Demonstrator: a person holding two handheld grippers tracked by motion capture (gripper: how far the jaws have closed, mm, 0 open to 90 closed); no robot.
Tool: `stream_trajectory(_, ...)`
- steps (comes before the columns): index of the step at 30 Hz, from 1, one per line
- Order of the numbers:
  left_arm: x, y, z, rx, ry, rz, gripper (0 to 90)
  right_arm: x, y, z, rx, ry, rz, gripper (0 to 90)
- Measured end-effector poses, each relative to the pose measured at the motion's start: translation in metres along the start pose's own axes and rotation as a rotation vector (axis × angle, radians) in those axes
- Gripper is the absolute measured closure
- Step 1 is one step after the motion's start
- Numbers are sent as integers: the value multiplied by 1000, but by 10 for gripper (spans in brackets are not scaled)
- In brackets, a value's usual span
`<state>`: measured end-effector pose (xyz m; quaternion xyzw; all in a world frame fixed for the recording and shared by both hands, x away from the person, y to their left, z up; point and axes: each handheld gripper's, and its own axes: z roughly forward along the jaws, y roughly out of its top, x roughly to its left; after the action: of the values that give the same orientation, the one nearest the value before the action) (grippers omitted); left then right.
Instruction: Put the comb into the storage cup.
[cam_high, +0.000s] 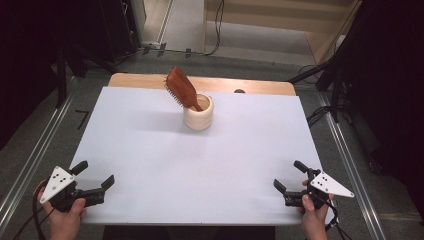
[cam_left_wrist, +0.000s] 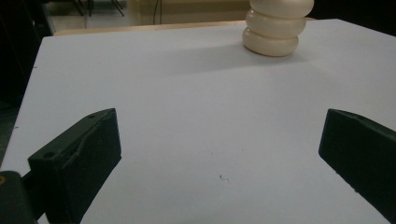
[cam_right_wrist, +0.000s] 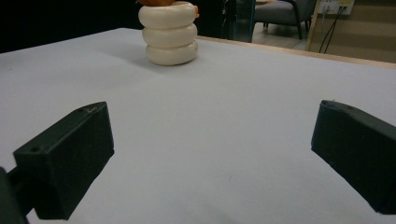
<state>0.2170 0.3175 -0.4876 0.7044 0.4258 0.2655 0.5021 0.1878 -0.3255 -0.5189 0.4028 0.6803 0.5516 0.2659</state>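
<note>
Standing: one hairbrush (cam_high: 181, 88), one cream cup (cam_high: 198, 114)

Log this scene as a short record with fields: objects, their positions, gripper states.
surface: white tabletop
holder: cream ribbed ceramic cup, upright, far centre of the table
contents: brown wooden hairbrush, handle in the cup, head leaning left
left gripper: open, near left corner, holding nothing
right gripper: open, near right corner, holding nothing
contact: both grippers far from the cup

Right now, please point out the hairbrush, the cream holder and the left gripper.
hairbrush (cam_high: 180, 87), high view, on the wooden back of its head.
cream holder (cam_high: 198, 119), high view, on its ribbed outer wall.
left gripper (cam_high: 94, 177), high view, midway between its open fingers.
</note>
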Motion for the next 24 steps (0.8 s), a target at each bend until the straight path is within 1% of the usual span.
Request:
stream_trajectory(4, 7, -2, -3, -5, 8, -12, 0, 0, 0, 0, 1, 0, -4, 0)
stream_trajectory(6, 10, -4, -4, -4, -1, -32, 0, 0, 0, 0, 1, 0, -3, 0)
stream_trajectory(8, 13, -7, -4, -9, -17, -61, 0, 0, 0, 0, 1, -1, -4, 0)
stream_trajectory(9, 14, -7, -4, -11, -19, -64, 0, 0, 0, 0, 1, -2, -4, 0)
stream_trajectory(11, 13, -7, -4, -15, -26, -68, 0, 0, 0, 0, 1, -3, -3, 0)
stream_trajectory(15, 12, -8, -4, -19, -26, -68, 0, 0, 0, 0, 2, -6, 1, 0)
stream_trajectory(20, 14, -9, -6, -39, -39, -88, 0, 0, 0, 0, 3, -8, 2, 0)
stream_trajectory(24, 15, -10, -7, -46, -44, -92, 0, 0, 0, 1, 9, -12, -1, 0)
